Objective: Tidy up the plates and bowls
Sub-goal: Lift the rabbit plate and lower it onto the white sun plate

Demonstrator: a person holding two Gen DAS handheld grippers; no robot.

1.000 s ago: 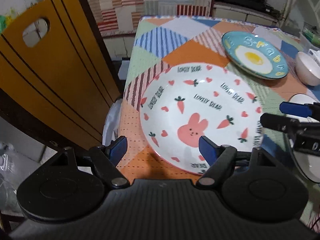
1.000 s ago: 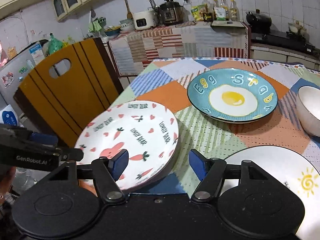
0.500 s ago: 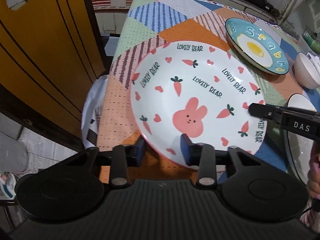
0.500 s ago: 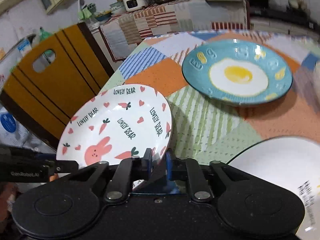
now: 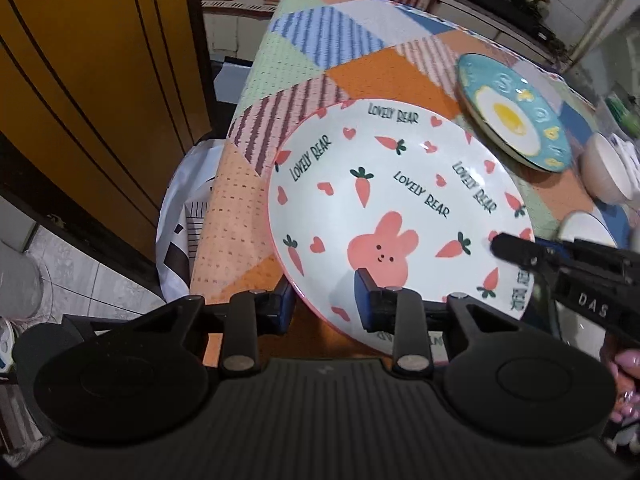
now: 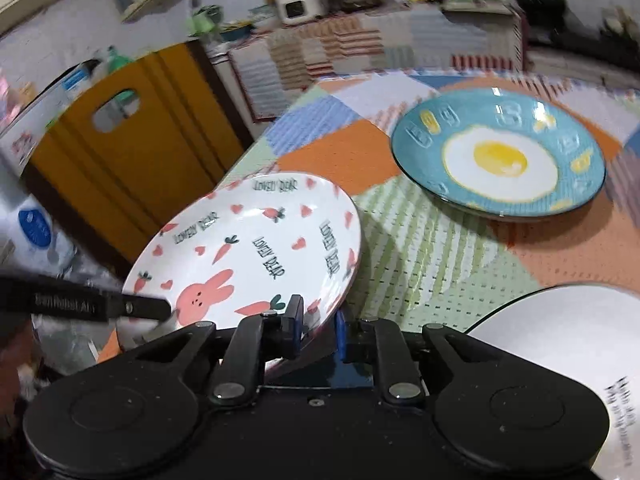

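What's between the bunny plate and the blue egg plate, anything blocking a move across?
Nothing visible. Both grippers, left and right, clamp the bunny plate, tilted; only bare tablecloth separates it from the egg plate.

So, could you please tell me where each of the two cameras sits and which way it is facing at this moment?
Left wrist: rides on the left gripper, looking down and forward over the table's near corner at the bunny plate; its own fingers straddle the near rim, and the right gripper enters from the right.
Right wrist: rides on the right gripper, looking across the patchwork tablecloth toward the kitchen counter; its fingers pinch the tilted bunny plate's rim.
Shared: the bunny plate, egg plate and wooden chair.
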